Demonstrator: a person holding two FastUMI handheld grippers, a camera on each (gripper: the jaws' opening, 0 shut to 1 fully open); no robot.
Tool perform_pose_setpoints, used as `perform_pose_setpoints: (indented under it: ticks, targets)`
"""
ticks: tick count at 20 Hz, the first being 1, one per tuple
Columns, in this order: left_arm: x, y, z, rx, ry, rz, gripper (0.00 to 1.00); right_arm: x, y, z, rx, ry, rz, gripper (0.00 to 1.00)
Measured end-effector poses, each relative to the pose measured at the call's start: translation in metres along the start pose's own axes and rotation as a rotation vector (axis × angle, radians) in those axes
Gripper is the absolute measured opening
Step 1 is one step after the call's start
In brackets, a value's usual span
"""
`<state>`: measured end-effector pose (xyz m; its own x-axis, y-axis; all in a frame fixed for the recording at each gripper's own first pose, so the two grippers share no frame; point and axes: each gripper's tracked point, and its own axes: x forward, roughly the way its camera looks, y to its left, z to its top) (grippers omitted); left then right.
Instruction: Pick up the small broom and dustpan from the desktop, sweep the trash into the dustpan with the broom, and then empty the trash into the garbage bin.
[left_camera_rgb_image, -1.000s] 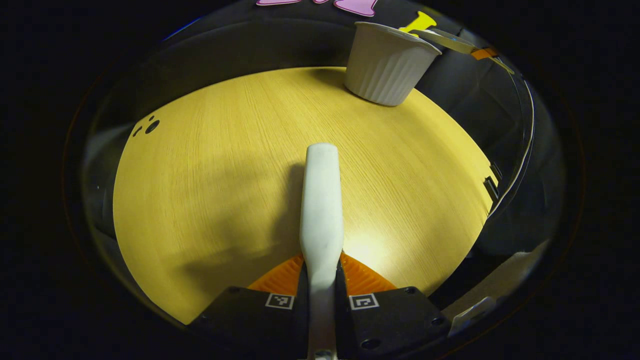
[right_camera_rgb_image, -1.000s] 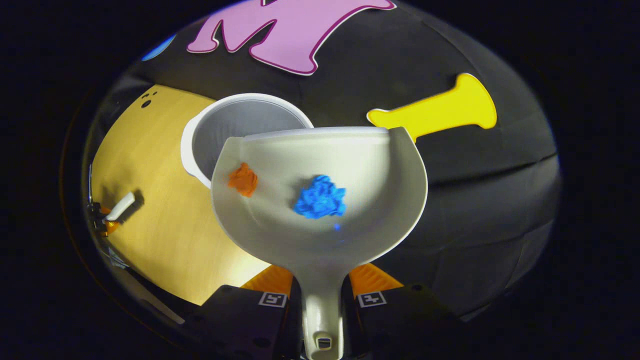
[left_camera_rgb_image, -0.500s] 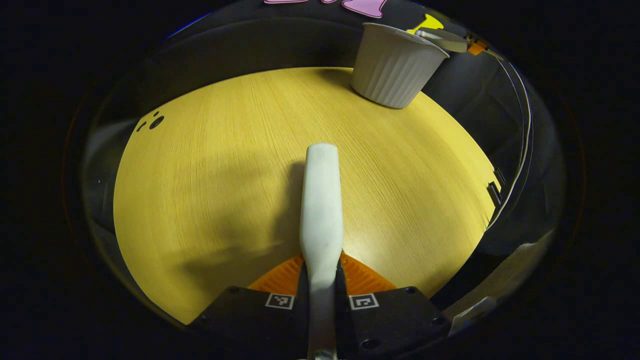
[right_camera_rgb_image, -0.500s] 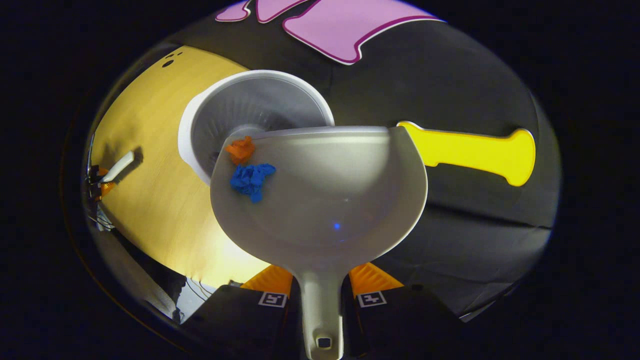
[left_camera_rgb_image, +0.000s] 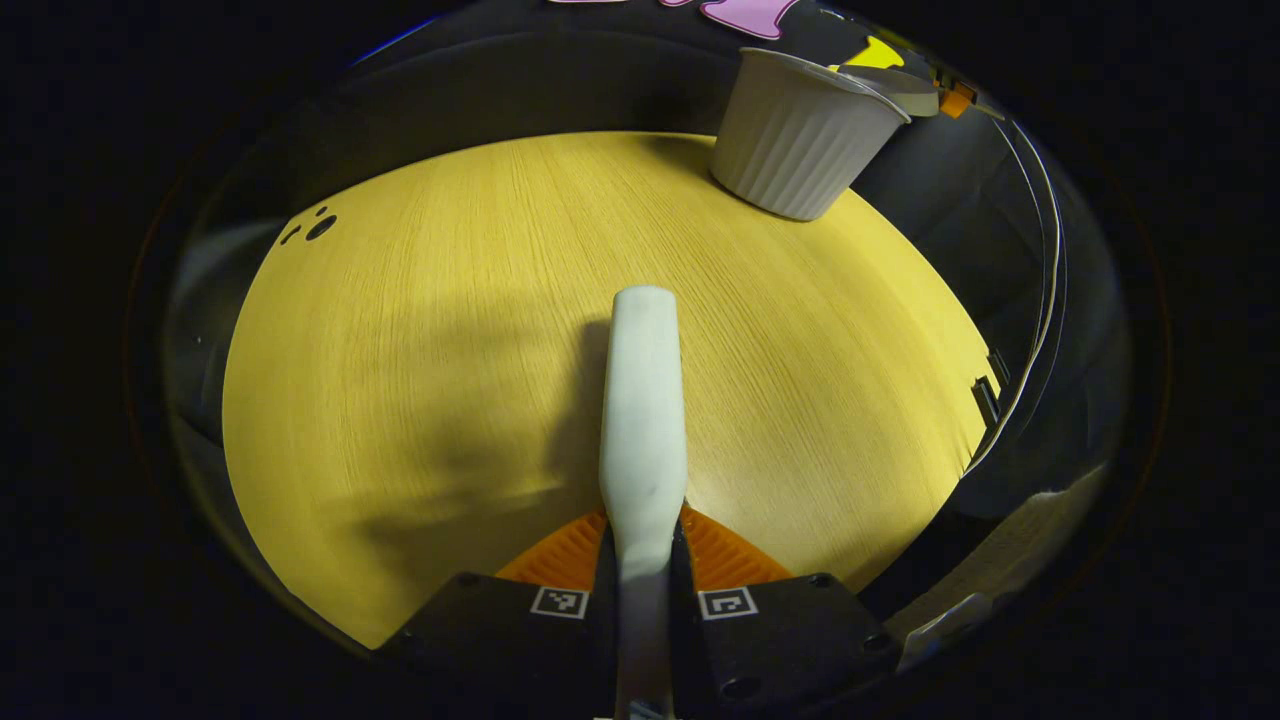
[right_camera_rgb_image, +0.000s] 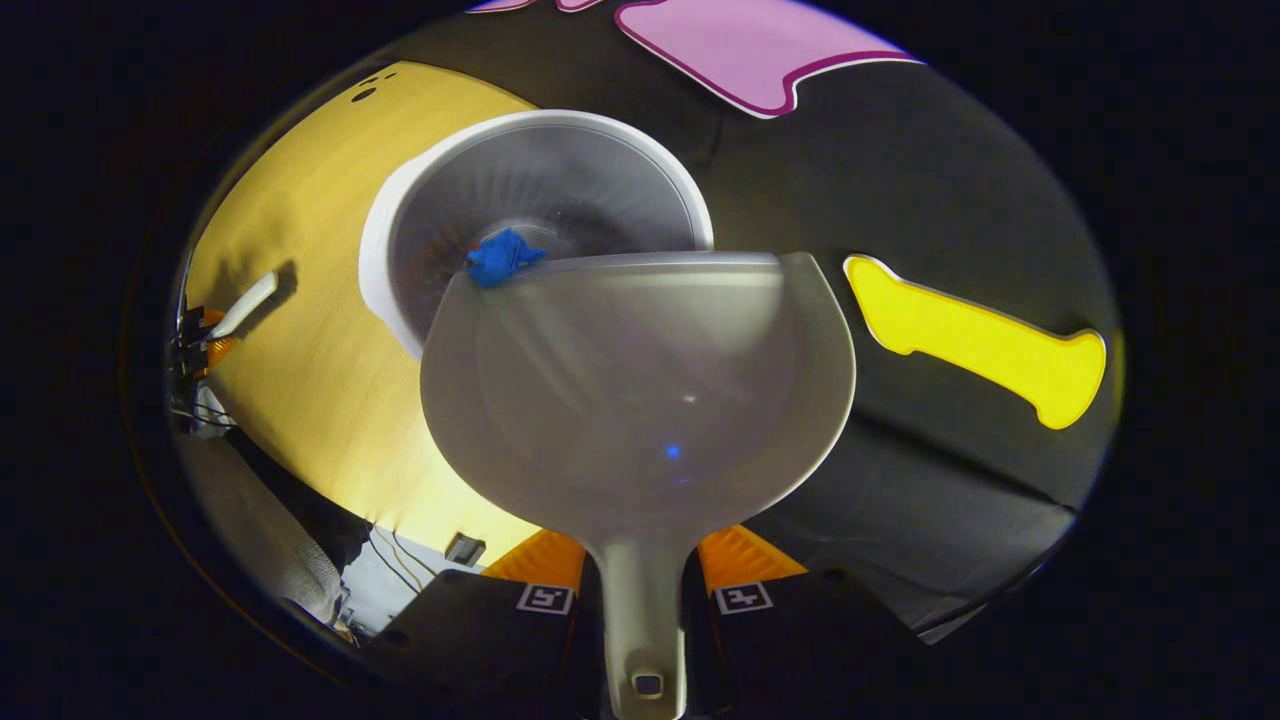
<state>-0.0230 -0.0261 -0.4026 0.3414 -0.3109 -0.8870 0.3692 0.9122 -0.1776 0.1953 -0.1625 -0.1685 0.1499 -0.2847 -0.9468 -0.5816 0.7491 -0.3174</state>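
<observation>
My left gripper (left_camera_rgb_image: 642, 555) is shut on the white broom handle (left_camera_rgb_image: 642, 400), which points forward above the yellow wooden table (left_camera_rgb_image: 420, 350). The white ribbed garbage bin (left_camera_rgb_image: 800, 135) stands at the table's far right, with the dustpan's edge (left_camera_rgb_image: 890, 85) over its rim. My right gripper (right_camera_rgb_image: 640, 575) is shut on the handle of the white dustpan (right_camera_rgb_image: 640, 390), tilted over the open bin (right_camera_rgb_image: 540, 210). A blue crumpled scrap (right_camera_rgb_image: 500, 258) sits at the pan's front lip, over the bin's mouth. Far off at the left is the left gripper with the broom (right_camera_rgb_image: 245, 305).
The table's right edge (left_camera_rgb_image: 975, 390) runs close to the bin, with cables (left_camera_rgb_image: 1045, 250) hanging beyond it. Small dark holes (left_camera_rgb_image: 315, 227) mark the table's far left. Black cloth wall stands behind the bin.
The dustpan tipped further over the bin. The orange scrap left the pan and the blue scrap slid from the pan's middle to its front lip. The broom stayed nearly still.
</observation>
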Motion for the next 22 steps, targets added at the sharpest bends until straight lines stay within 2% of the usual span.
perform_pose_setpoints:
  ticks: [5,6,7,8,14,15,18,22]
  targets:
    - [0.000,0.001,0.001,0.004,0.000,0.014,0.25,0.000,-0.002,-0.003,0.001,-0.019,-0.013,0.36]
    - [-0.001,0.001,0.001,0.006,0.000,0.020,0.25,-0.001,-0.003,-0.003,0.006,-0.030,-0.015,0.39]
    - [-0.001,0.002,0.002,0.009,-0.001,0.028,0.24,-0.004,-0.003,-0.004,0.017,-0.047,-0.014,0.36]
    - [-0.002,0.002,0.003,0.012,-0.003,0.034,0.24,-0.006,-0.004,-0.004,0.028,-0.068,-0.010,0.34]
    - [-0.004,0.005,0.007,0.031,-0.009,0.059,0.25,-0.047,0.000,-0.018,0.102,-0.241,0.011,0.39]
    - [-0.005,0.005,0.008,0.034,-0.010,0.063,0.25,-0.056,0.002,-0.022,0.109,-0.270,0.014,0.36]
    - [-0.007,0.006,0.011,0.033,-0.016,0.080,0.25,-0.079,0.019,-0.041,0.121,-0.350,0.043,0.39]
    - [-0.010,0.008,0.013,0.040,-0.019,0.106,0.25,-0.093,0.046,-0.064,0.141,-0.420,0.074,0.36]
